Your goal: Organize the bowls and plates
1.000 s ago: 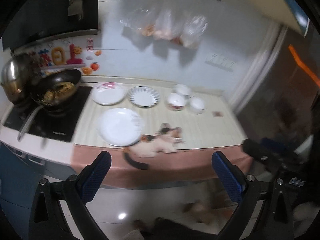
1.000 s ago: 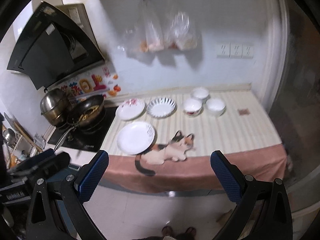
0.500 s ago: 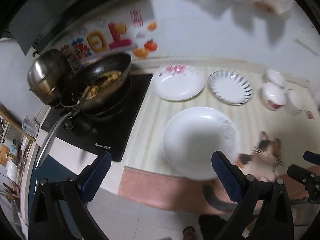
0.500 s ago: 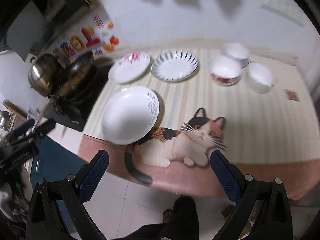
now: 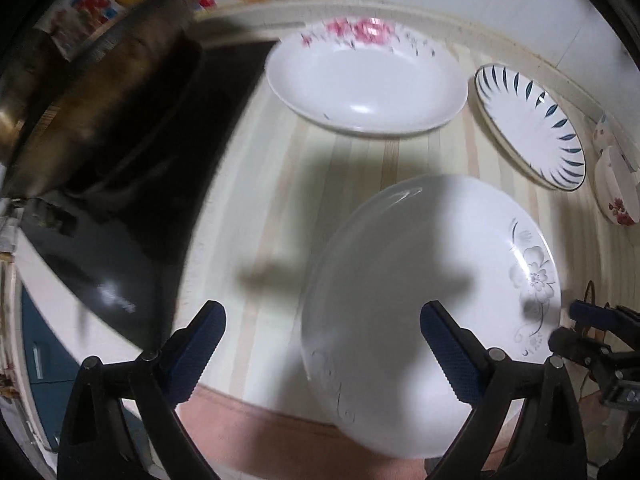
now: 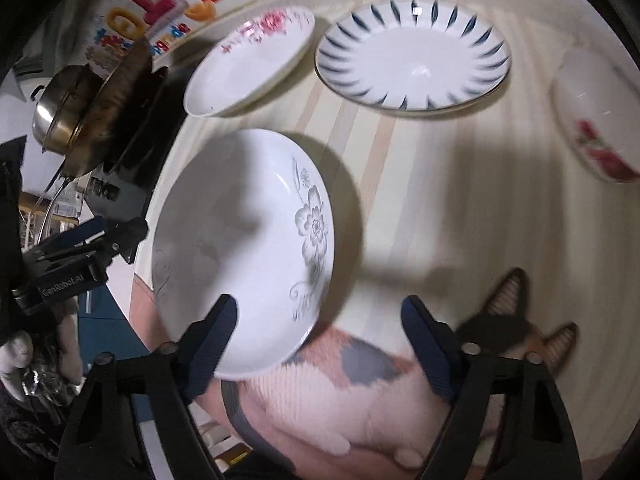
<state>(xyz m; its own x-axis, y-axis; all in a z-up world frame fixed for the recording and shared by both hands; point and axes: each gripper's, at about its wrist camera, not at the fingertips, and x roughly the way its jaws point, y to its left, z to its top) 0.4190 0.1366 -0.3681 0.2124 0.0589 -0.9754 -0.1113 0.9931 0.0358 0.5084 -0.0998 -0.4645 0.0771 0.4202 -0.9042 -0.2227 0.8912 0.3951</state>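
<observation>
Claws first, nearest to us: our left claw hangs spread wide with nothing between its pads, its right pad over the near rim of the grey-flower plate, while our right claw has just been narrowing its jaws yet stands released, its left pad at that same plate's near edge, no squeeze we can confirm. We judge this the approach to the first pickup; next we need one pad under the rim, one above, then a firm close before lifting toward a stack. That plate sits at the front of the striped tabletop, beside the printed cat. Farther back lie the pink-flower plate and the blue-streaked plate. Rightmost, a red-flowered bowl is cut off and blurred; the other bowls barely show, and the wok is a smear.
</observation>
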